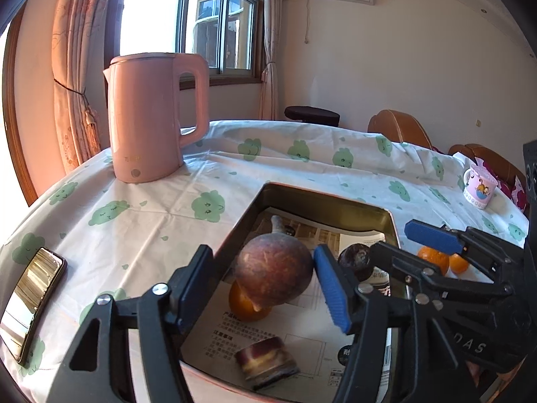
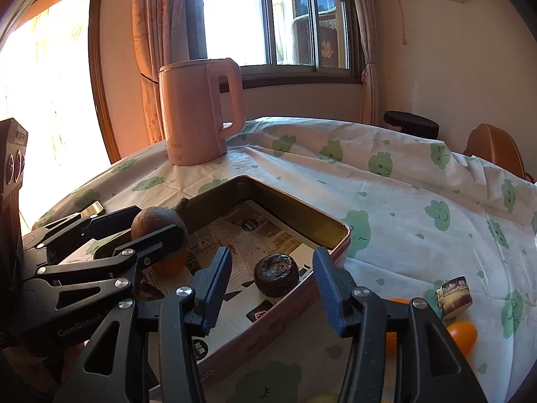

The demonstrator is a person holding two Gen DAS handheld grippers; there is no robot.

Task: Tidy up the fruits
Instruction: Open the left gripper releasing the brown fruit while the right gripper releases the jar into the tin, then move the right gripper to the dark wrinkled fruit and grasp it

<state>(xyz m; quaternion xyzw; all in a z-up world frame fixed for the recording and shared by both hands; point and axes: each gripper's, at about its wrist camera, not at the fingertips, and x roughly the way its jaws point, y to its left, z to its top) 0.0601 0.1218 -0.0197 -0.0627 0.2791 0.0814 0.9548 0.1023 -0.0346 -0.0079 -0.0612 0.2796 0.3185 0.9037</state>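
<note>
Step in hand, as judged: the large brown fruit [image 1: 273, 267] is being placed into the tin tray [image 1: 255, 206].

- Left gripper [image 1: 265, 282]: fingers are spread wide around the brown fruit at centre frame. In the left view a gap shows on both sides, so firm contact is not confirmed; in the right view, at left of frame, the fruit sits against a finger. It cannot be told whether it is pinched or just released.
- The fruit is over the tray, stem pointing to the tray's far wall, and appears to rest on or just above an orange [image 1: 246, 305] below it. Touching or apart cannot be told.
- Right gripper [image 2: 270, 288]: fingers are spread and nothing is held. It hovers over the tray's near right edge, with a dark round fruit [image 2: 276, 273] between the fingers and lying on the paper liner [image 2: 235, 235].
- Also inside the tray, lower centre of the left view: a cut striped piece [image 1: 266, 361].
- Outside the tray, on the surface at lower right of the right view: a small orange [image 2: 463, 337], another striped piece [image 2: 454, 297], and one more orange partly hidden behind the right gripper.

How it is done well, as judged:
- The brown fruit should be set on bare liner, not on the orange, since a round fruit on a round fruit is expected to roll.
- The fingers should be withdrawn straight back, clear of the stem.
- The right gripper should be kept off the left gripper's path; the two are near.
- The pink kettle [image 1: 154, 117] at upper left is well apart and poses no risk.
</note>
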